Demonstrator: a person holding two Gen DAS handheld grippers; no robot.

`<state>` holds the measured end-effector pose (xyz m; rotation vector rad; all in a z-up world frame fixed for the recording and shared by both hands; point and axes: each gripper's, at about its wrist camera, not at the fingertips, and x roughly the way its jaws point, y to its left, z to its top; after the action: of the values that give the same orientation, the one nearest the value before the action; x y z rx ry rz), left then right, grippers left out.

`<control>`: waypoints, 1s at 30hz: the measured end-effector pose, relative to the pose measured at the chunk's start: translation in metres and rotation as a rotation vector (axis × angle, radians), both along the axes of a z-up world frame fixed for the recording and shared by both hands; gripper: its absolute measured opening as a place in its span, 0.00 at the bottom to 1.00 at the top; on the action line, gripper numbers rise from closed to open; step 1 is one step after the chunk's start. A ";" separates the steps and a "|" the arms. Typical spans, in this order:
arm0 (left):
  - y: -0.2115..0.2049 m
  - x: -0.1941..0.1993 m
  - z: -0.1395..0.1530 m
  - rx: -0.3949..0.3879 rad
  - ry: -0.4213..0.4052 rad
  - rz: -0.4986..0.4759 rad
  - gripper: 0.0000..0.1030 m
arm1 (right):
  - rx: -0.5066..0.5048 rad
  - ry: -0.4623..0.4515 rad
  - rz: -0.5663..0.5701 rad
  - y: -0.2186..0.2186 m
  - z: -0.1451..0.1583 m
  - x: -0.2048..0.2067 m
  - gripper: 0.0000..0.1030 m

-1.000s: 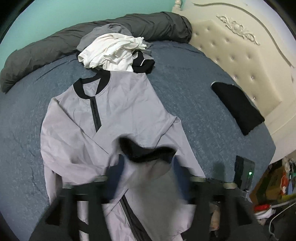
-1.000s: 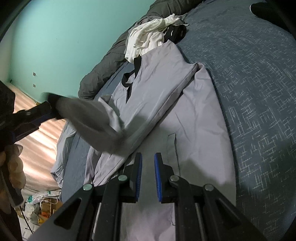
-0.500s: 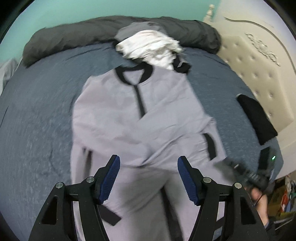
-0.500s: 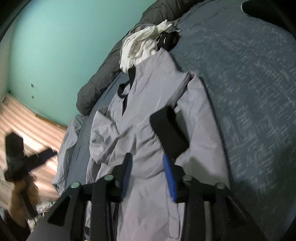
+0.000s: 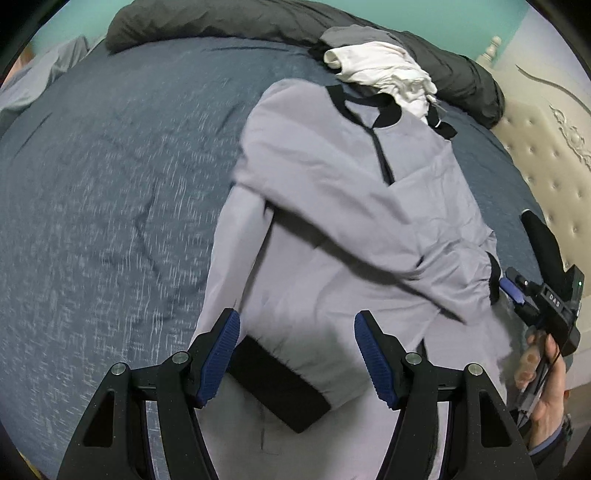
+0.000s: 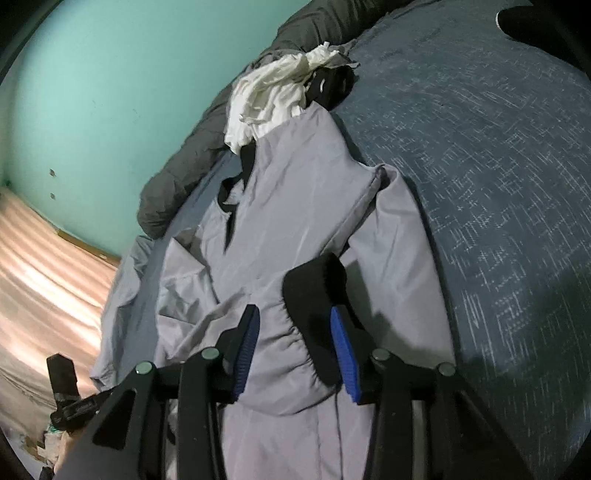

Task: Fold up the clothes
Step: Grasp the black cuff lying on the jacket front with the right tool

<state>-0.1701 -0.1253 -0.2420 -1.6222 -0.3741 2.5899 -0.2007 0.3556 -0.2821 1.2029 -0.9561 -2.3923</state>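
A light grey jacket (image 5: 332,206) with black collar, zip and cuffs lies face up on the blue bedspread (image 5: 110,184). Both sleeves are folded across its body. My left gripper (image 5: 295,354) is open above the jacket's lower left part, with a black cuff (image 5: 277,387) just below it. My right gripper (image 6: 293,350) is open, its jaws on either side of the other sleeve end and its black cuff (image 6: 314,295), which lies on the jacket (image 6: 295,206). The right gripper also shows in the left wrist view (image 5: 511,290) at the jacket's right edge.
A pile of white and grey clothes (image 5: 380,70) lies at the jacket's collar. A dark grey rolled duvet (image 5: 221,22) runs along the far edge. A folded black garment (image 5: 543,240) lies near the cream headboard (image 5: 546,147). A teal wall (image 6: 110,92) is behind.
My left gripper let go of the sleeve it carried and swung left, open. The sleeve now lies across the jacket. My right gripper opened wider and moved forward over its cuff.
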 end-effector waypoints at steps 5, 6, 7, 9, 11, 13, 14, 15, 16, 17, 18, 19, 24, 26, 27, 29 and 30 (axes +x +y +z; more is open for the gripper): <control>-0.005 0.005 -0.011 0.000 -0.003 -0.007 0.67 | 0.027 0.007 0.035 -0.008 -0.002 -0.006 0.39; -0.006 0.005 -0.011 0.005 -0.004 -0.004 0.67 | 0.036 0.008 0.044 -0.010 -0.002 -0.006 0.38; -0.007 0.006 -0.012 0.009 -0.004 -0.002 0.67 | 0.045 0.009 0.054 -0.012 -0.003 -0.007 0.31; -0.009 0.007 -0.012 0.013 -0.005 0.001 0.67 | 0.043 0.011 0.070 -0.016 -0.004 -0.006 0.14; -0.011 0.010 -0.011 0.019 -0.003 0.004 0.67 | 0.042 0.024 0.080 -0.019 -0.001 -0.004 0.07; -0.013 0.013 -0.008 0.023 0.001 0.006 0.67 | 0.050 0.047 0.077 -0.021 0.005 -0.001 0.05; -0.014 0.014 -0.006 0.023 0.004 0.005 0.67 | 0.055 0.057 0.072 -0.020 0.008 0.002 0.04; -0.014 0.015 -0.005 0.020 0.006 0.004 0.67 | 0.060 0.067 0.066 -0.018 0.011 0.004 0.03; -0.015 0.016 -0.003 0.018 0.008 0.004 0.67 | 0.063 0.074 0.048 -0.014 0.013 0.006 0.03; -0.015 0.017 -0.001 0.015 0.010 0.004 0.67 | 0.065 0.082 0.031 -0.010 0.015 0.008 0.03; -0.016 0.018 0.000 0.013 0.012 0.006 0.67 | 0.069 0.089 0.013 -0.006 0.016 0.009 0.04; -0.017 0.019 0.001 0.012 0.013 0.007 0.67 | 0.075 0.093 -0.008 -0.002 0.017 0.010 0.05; -0.019 0.018 0.000 0.013 0.008 0.015 0.67 | 0.054 0.035 0.015 0.000 0.007 -0.003 0.59; -0.018 0.017 -0.001 0.018 0.004 0.018 0.67 | 0.054 0.018 0.028 -0.004 0.003 -0.009 0.59; -0.018 0.016 -0.002 0.020 0.002 0.019 0.67 | 0.055 0.009 0.035 -0.006 0.001 -0.012 0.59; -0.018 0.015 -0.004 0.025 -0.002 0.022 0.67 | 0.075 -0.006 0.047 -0.009 -0.002 -0.017 0.59; -0.018 0.014 -0.005 0.027 -0.004 0.023 0.67 | 0.085 -0.013 0.054 -0.011 -0.004 -0.020 0.59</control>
<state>-0.1560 -0.1432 -0.2465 -1.6241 -0.4283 2.5868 -0.2208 0.3444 -0.2864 1.2590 -0.8231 -2.4075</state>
